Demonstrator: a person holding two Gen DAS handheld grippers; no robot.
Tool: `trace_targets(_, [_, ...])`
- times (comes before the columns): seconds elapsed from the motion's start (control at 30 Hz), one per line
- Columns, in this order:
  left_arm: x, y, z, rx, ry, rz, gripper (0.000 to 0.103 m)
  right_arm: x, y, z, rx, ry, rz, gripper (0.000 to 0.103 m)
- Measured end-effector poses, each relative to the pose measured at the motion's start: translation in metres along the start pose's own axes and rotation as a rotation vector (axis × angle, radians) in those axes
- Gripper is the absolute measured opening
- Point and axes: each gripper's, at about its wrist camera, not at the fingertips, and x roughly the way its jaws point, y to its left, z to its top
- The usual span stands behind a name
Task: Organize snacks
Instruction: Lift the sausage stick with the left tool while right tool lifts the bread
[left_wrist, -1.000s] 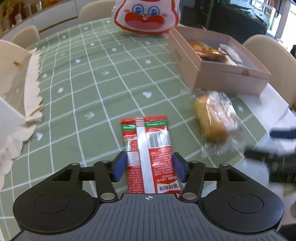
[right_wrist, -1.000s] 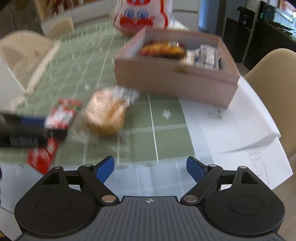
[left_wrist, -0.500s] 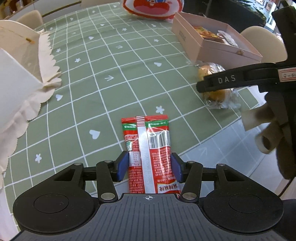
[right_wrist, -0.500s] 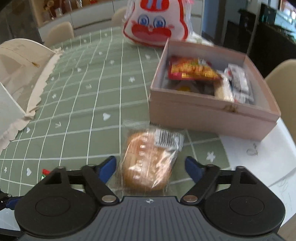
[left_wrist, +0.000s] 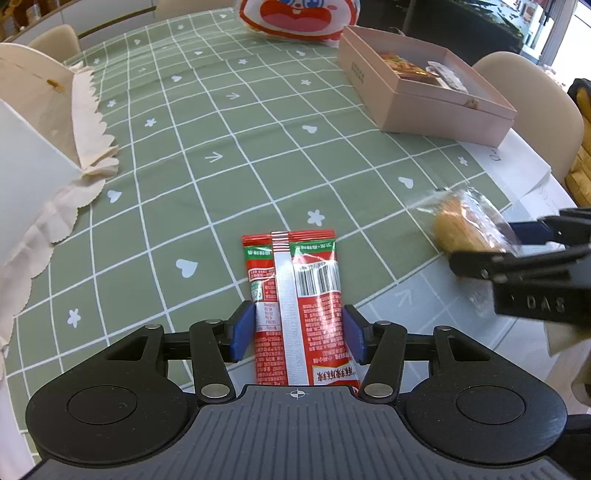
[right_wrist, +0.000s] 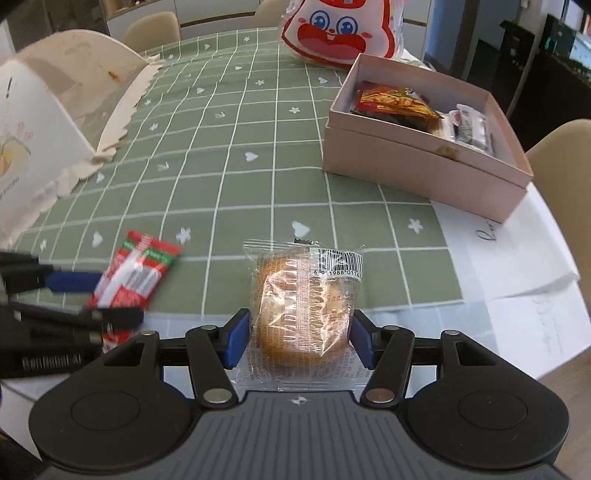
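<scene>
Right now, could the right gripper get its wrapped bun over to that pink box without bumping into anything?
Probably yes. The right gripper, its jaws closing around the wrapped bun, faces open green tablecloth up to the pink box. The box has no lid on, and the left gripper sits off to the side.

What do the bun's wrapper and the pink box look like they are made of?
Bun's wrapper: thin clear plastic film, glossy; it crinkles, catches glare, and the bun shows through. Pink box: probably stiff paperboard with a matte finish, judging by its flat walls, crisp edges and lack of shine.
</scene>
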Motion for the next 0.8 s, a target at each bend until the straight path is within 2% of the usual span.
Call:
trace_targets(0.13, [0.000,-0.002,-0.001,0.009,-0.002,0.003,0.057,-0.001,-0.003,-0.005,0.011,0.002,-0.010,0.060])
trace_targets(0.37, [-0.001,0.001,-0.005,0.018,-0.023,-0.020,0.058,0.003,-0.013,-0.011,0.063,0.010,-0.013,0.071])
trace_targets(0.5, [-0.001,0.000,-0.005,0.033,-0.027,-0.015,0.058,0.003,-0.017,-0.013,0.099,-0.001,-0.008,0.070])
trace_targets(0.67, [-0.001,-0.005,-0.007,0.051,-0.033,0.008,0.057,-0.003,-0.021,-0.016,0.078,-0.005,-0.012,0.067])
trace_targets(0.8, [-0.002,-0.006,-0.004,0.042,-0.024,-0.016,0.053,-0.014,-0.034,-0.019,0.090,-0.009,-0.042,0.066])
